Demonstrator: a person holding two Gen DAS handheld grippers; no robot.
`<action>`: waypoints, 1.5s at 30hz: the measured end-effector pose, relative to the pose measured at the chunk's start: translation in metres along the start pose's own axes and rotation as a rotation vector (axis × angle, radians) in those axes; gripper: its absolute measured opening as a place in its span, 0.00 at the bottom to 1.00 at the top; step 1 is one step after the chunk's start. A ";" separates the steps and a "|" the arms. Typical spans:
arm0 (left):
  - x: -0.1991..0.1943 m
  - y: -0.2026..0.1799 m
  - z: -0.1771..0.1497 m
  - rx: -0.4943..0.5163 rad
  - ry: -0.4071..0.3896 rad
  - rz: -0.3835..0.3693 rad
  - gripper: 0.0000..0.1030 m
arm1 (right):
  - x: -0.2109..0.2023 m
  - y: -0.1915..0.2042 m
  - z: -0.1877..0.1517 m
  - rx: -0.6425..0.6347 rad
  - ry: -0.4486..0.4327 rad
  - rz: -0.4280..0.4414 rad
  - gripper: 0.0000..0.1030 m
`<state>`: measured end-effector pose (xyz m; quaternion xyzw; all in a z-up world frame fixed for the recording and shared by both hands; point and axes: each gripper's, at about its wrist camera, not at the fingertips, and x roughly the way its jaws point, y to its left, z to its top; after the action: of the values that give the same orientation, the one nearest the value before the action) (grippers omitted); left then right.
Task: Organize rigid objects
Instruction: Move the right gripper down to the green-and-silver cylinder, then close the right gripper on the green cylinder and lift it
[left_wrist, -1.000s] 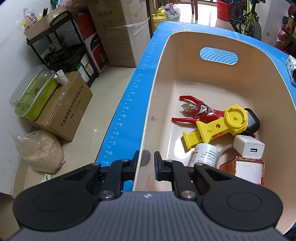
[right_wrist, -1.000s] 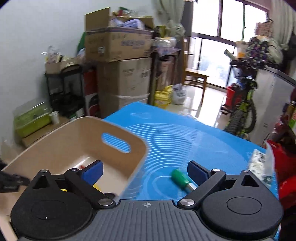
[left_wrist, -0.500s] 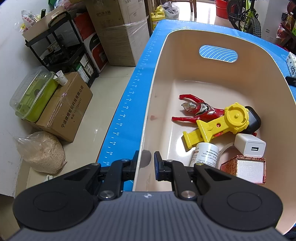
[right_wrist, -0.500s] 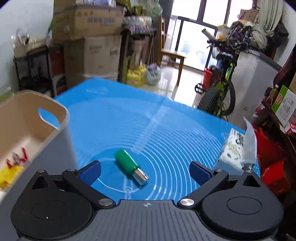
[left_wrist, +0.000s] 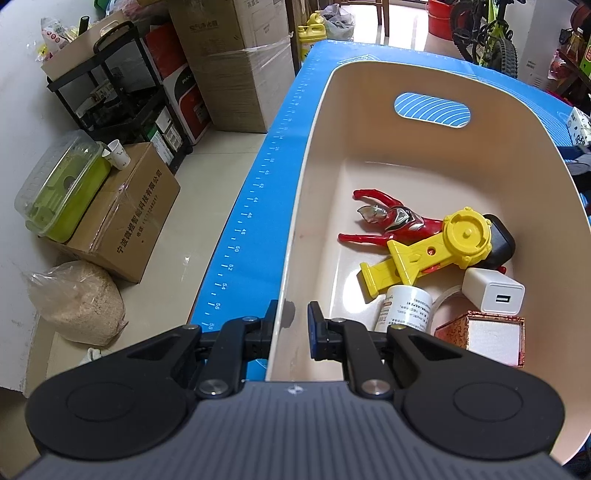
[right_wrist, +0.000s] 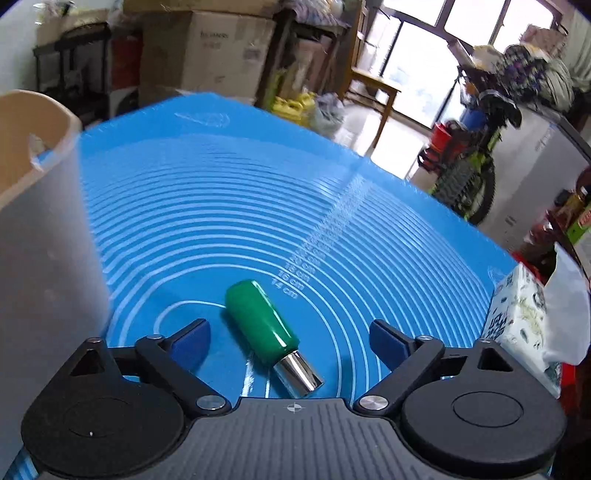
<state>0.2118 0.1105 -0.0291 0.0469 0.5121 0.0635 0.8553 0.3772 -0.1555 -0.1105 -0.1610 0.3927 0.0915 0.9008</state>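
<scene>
My left gripper (left_wrist: 291, 325) is shut on the near rim of the beige bin (left_wrist: 517, 122), one finger outside and one inside the wall. In the bin lie a red toy figure (left_wrist: 399, 218), a yellow toy (left_wrist: 439, 247), a white charger (left_wrist: 493, 291), a white bottle (left_wrist: 406, 308) and a small red box (left_wrist: 487, 338). In the right wrist view a green cylinder with a silver end (right_wrist: 264, 326) lies on the blue mat (right_wrist: 258, 206). My right gripper (right_wrist: 290, 338) is open low over it, one finger on each side. The bin's outer wall (right_wrist: 40, 236) stands at the left.
A tissue pack (right_wrist: 524, 317) sits at the mat's right edge. Cardboard boxes (left_wrist: 122, 214), a black shelf (left_wrist: 110, 92) and a sack (left_wrist: 74, 299) stand on the floor left of the table. A bicycle (right_wrist: 476, 158) stands beyond the far edge.
My right gripper has swung right, away from the bin, and come down over the green cylinder, which now lies between its fingers. The left gripper has kept its hold on the bin rim.
</scene>
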 end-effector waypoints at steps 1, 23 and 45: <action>0.000 0.000 0.000 0.002 0.000 -0.001 0.16 | 0.000 -0.002 0.000 0.025 -0.019 0.014 0.87; 0.000 -0.001 -0.002 0.000 -0.004 0.002 0.16 | -0.027 -0.009 -0.021 0.133 -0.030 0.141 0.32; -0.003 -0.004 -0.004 -0.008 -0.014 0.028 0.16 | -0.184 -0.005 -0.049 0.277 -0.261 0.049 0.32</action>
<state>0.2071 0.1056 -0.0286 0.0507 0.5053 0.0771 0.8580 0.2210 -0.1852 -0.0048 -0.0127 0.2851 0.0786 0.9552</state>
